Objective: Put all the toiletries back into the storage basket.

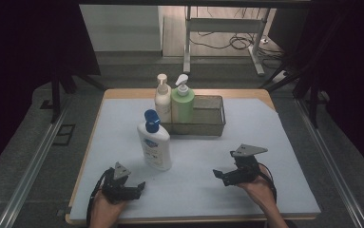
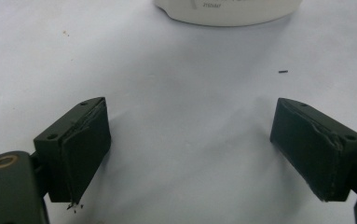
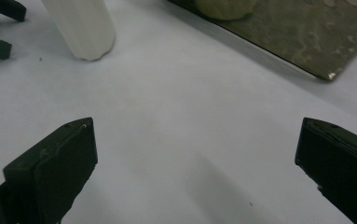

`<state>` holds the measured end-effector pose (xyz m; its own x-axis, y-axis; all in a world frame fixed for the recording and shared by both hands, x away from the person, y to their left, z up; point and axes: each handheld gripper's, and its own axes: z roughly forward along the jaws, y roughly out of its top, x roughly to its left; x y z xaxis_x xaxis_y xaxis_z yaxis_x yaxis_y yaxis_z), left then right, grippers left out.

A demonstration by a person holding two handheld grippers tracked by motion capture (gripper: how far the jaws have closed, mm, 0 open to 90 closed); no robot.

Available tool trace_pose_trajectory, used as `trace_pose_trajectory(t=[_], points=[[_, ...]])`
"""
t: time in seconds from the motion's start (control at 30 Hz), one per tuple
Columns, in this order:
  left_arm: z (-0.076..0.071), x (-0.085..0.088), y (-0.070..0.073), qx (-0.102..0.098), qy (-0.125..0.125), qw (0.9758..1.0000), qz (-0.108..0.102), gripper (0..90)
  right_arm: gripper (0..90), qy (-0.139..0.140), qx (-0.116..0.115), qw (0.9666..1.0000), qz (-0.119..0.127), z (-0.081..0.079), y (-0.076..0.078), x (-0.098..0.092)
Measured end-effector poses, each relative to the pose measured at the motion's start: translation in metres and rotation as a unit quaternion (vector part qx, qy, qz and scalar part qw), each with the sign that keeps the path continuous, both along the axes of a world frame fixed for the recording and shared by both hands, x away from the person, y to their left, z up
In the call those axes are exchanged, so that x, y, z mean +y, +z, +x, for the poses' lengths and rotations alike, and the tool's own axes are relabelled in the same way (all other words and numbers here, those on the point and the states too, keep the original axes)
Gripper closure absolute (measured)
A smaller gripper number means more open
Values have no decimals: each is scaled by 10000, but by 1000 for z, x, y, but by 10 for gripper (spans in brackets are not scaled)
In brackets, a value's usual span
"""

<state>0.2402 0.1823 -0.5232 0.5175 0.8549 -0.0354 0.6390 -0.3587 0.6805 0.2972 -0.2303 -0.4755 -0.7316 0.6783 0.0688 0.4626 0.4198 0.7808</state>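
Two grippers sit low over the pale mat [image 1: 265, 142], the left gripper [image 1: 131, 189] and the right gripper [image 1: 223, 175] both with jaws spread wide and nothing between them. The white bottle with the blue cap [image 1: 154, 142] stands upright on the mat just ahead of the left one, in front of the metal basket [image 1: 208, 118] that holds a cream pump bottle [image 1: 162, 99] and a green pump bottle [image 1: 183, 102] at its left end

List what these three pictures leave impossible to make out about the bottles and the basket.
- White bottle: label print too small in the high view; the top edge crops the bottle in both gripper views.
- Basket: the near wall hides its floor in the high view.
- Green bottle: base hidden behind that wall.
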Motion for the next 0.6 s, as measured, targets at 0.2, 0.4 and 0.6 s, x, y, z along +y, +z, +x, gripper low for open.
trace_pose_trajectory(t=[0.2, 0.4, 0.6], points=[[0, 0, 0, -3, 2, 10000, -2, 119, 0, 233, -9, 9997, 27, 3, 8, 18], [0, 0, 0, -11, -8, 10000, 4, 119, 0, 395, 7, 9991, 121, 8, 15, 34], [0, 0, 0, -17, -4, 10000, 3, 119, 0, 464, 11, 9985, 276, 13, 24, 49]])
